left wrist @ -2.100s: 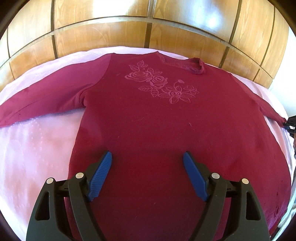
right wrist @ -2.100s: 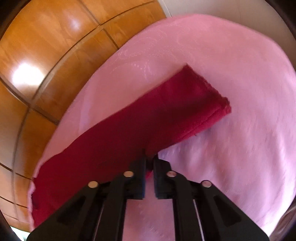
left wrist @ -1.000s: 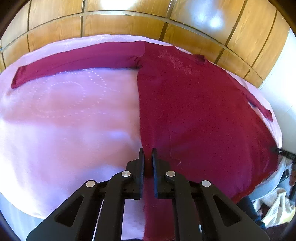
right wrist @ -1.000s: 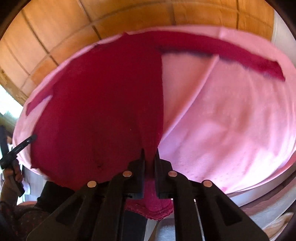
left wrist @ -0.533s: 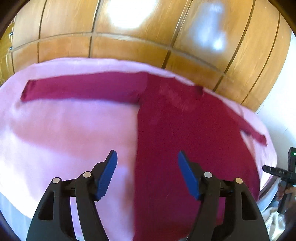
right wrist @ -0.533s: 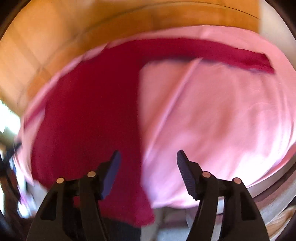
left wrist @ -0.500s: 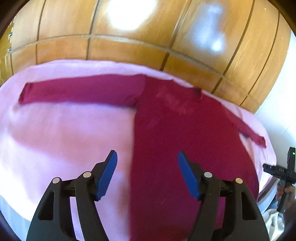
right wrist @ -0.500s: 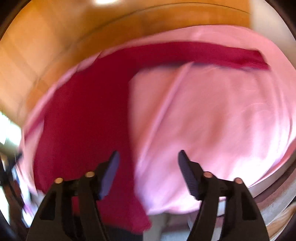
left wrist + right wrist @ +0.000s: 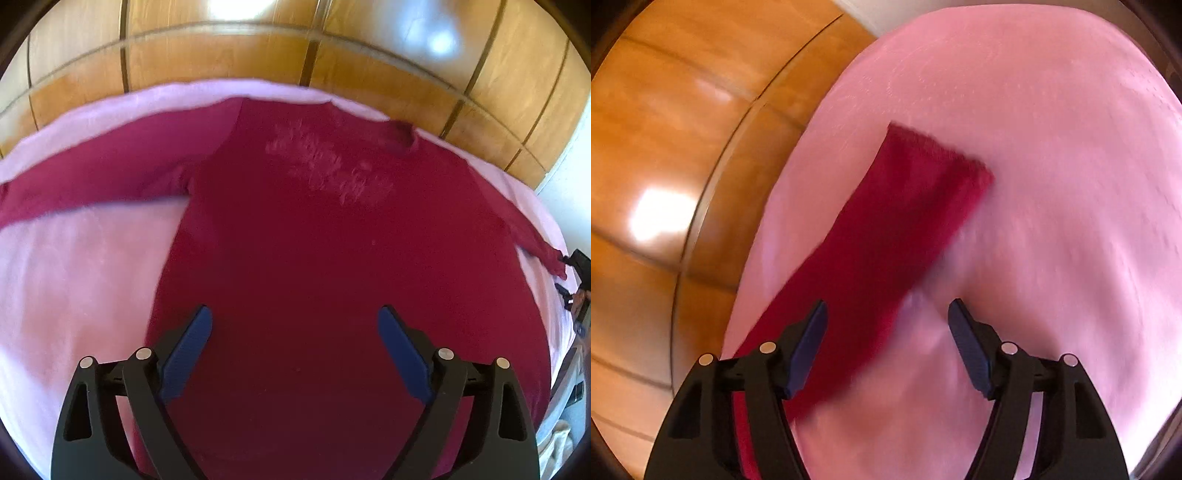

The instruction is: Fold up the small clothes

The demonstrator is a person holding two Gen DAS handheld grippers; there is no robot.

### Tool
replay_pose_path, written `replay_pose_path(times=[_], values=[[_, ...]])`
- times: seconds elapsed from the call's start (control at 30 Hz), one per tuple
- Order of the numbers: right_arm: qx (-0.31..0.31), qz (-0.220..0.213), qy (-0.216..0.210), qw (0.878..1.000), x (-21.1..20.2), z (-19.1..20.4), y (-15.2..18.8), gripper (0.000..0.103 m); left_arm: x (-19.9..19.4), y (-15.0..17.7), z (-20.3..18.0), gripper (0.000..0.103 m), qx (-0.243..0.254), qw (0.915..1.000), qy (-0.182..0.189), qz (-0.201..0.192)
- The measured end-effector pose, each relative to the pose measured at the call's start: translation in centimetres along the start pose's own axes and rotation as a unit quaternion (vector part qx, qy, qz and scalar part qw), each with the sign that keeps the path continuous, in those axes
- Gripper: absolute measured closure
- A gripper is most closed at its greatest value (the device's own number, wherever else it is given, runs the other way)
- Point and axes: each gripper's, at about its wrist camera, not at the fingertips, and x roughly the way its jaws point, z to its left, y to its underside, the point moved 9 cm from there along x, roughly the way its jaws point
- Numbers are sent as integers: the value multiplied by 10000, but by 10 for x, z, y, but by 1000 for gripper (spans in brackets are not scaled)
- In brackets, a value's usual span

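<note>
1. Pink cloth covers the bed (image 9: 74,280), which fills most of both wrist views; in the right wrist view the same pink sheet (image 9: 1052,184) spreads out past the gripper.
2. Wood panelling (image 9: 221,55), glossy and orange-brown with dark seams, runs behind the bed in the left wrist view, and shows again (image 9: 665,147) at the left of the right wrist view.
3. The dark red long-sleeved sweater (image 9: 314,258) lies flat on the pink sheet, front up, neckline (image 9: 402,133) toward the panelling, both sleeves stretched out to the sides.
4. A pale embroidered pattern (image 9: 325,166) sits on its chest below the neckline; blur hides the detail.
5. One sleeve (image 9: 894,240) shows in the right wrist view, lying flat and slanting across the sheet, its cuff (image 9: 945,158) at the far end.
6. The left gripper (image 9: 294,328) hangs over the lower body of the sweater, its blue-padded jaws wide apart and opening; nothing is clamped between them.
7. The right gripper (image 9: 887,325) hangs above the sleeve, jaws apart but closing; the sleeve's edge lies below the gap and the pads do not press on it.
8. At the right edge of the left wrist view the right gripper shows again as a small black shape just beside the end of the far sleeve (image 9: 535,243).
</note>
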Motion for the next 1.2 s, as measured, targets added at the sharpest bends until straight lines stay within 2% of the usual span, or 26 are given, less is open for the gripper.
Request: replay_pose_path(times=[0.03, 0.07, 0.1, 0.13, 0.17, 0.23, 0.3, 0.33, 0.4, 0.53, 0.63, 0.73, 0.8, 0.83, 0.9, 0.93, 0.97, 1.03, 1.07, 1.2], values=[[-53, -25, 127, 9999, 3, 1, -6, 36, 5, 3, 2, 10, 8, 10000, -49, 63], [-165, -45, 328, 9993, 6, -2, -11, 49, 6, 3, 4, 8, 33, 10000, -73, 50], [-299, -24, 495, 9983, 8, -1, -14, 78, 6, 4, 4, 7, 69, 9999, -90, 19], [-427, 16, 608, 9972, 8, 4, -11, 95, 7, 5, 4, 4, 126, 9998, -119, -1], [-570, 10, 664, 9962, 3, 8, -9, 97, 7, 6, 4, 4, 187, 9997, -143, 1], [-1082, -155, 546, 9925, -11, 38, -6, 97, 8, 7, 3, 4, 299, 9994, -175, -11], [-1620, -246, 242, 9862, -28, 78, 9, 97, 5, 6, 2, 4, 238, 9996, -94, -78], [-2062, -307, 32, 9780, -40, 112, 24, 97, 4, 6, 3, 4, 194, 9997, -38, -106], [-2529, -315, -315, 9665, -52, 155, 48, 97, -1, 3, 5, 4, 22, 9997, 145, -195], [-3573, -125, -1143, 9269, -69, 257, 137, 97, -15, -9, 15, 4, -357, 9971, 466, -479], [-4042, 152, -1580, 9008, -63, 312, 210, 97, -28, -21, 21, 4, -443, 9947, 565, -732], [-4328, 621, -1942, 8781, -47, 352, 288, 97, -36, -32, 22, 4, -352, 9943, 682, -743], [-4524, 921, -2072, 8625, -36, 371, 337, 97, -41, -40, 24, 4, -303, 9947, 614, -772], [-4680, 1117, -2111, 8508, -33, 375, 370, 97, -42, -44, 25, 4, -302, 9946, 620, -775], [-4949, 1329, -2103, 8326, -16, 388, 411, 97, -42, -52, 26, 4, -303, 9943, 740, -705], [-5109, 1514, -2111, 8195, -9, 390, 438, 97, -42, -56, 27, 4, -358, 9940, 773, -691], [-5220, 1645, -2115, 8098, -12, 381, 457, 93, -41, -61, 29, 4, -465, 9933, 790, -707], [-5388, 1770, -2073, 7971, -5, 381, 480, 61, -39, -70, 30, 4, -587, 9918, 862, -735], [-5401, 1784, -2117, 7948, -7, 379, 485, 44, -35, -75, 29, 4, -620, 9911, 937, -708], [-5235, 1666, -2227, 8054, -25, 366, 469, 42, -21, -95, 22, 17, -609, 9901, 1058, -694]])
